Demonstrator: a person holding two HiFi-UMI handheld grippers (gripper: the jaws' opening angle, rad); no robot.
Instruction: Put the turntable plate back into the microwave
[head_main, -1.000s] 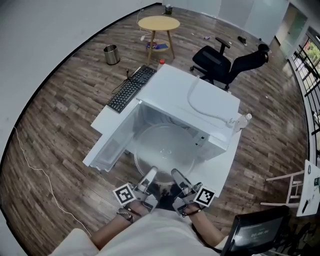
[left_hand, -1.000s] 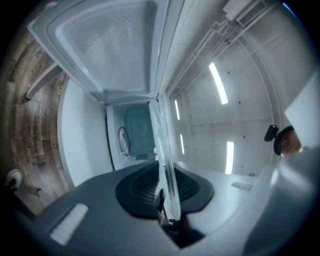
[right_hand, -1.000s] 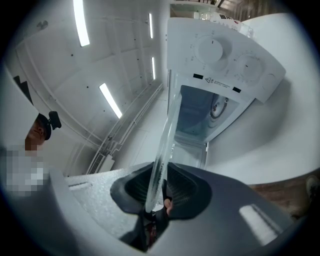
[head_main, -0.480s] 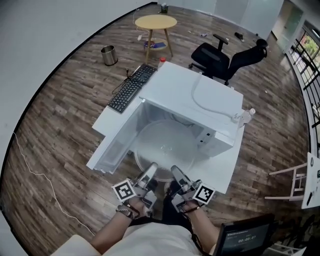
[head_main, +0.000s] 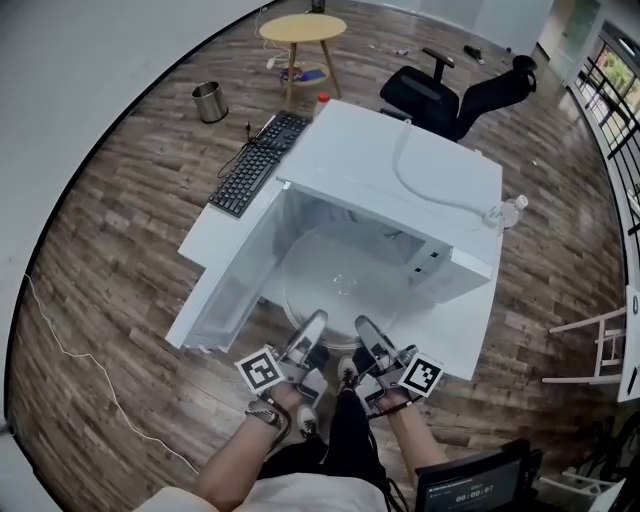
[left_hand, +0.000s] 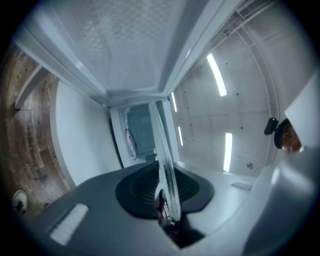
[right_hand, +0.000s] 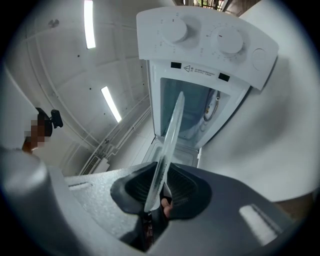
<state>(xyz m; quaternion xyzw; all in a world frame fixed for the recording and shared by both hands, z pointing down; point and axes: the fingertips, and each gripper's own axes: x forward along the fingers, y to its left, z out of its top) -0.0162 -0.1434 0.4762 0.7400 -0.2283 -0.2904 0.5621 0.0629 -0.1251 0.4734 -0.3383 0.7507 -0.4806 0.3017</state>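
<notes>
The clear glass turntable plate (head_main: 338, 285) lies nearly flat in the mouth of the white microwave (head_main: 400, 165), whose door (head_main: 228, 290) hangs open to the left. My left gripper (head_main: 312, 326) and right gripper (head_main: 368, 332) are each shut on the plate's near rim, side by side. In the left gripper view the plate (left_hand: 163, 150) runs edge-on out of the left gripper (left_hand: 167, 202) toward the cavity. The right gripper view shows the plate (right_hand: 170, 135) rising from the right gripper (right_hand: 154, 200) below the two-knob control panel (right_hand: 205, 35).
The microwave stands on a white table (head_main: 440, 345) with a black keyboard (head_main: 250, 165) at its far left and a bottle (head_main: 510, 212) at the right. A white cable (head_main: 420, 190) lies on the microwave's top. Behind are an office chair (head_main: 450, 95), a round table (head_main: 302, 28) and a bin (head_main: 207, 100).
Both grippers have sunk a little with the plate and carried it further toward the microwave's cavity. Their grip on the rim is the same.
</notes>
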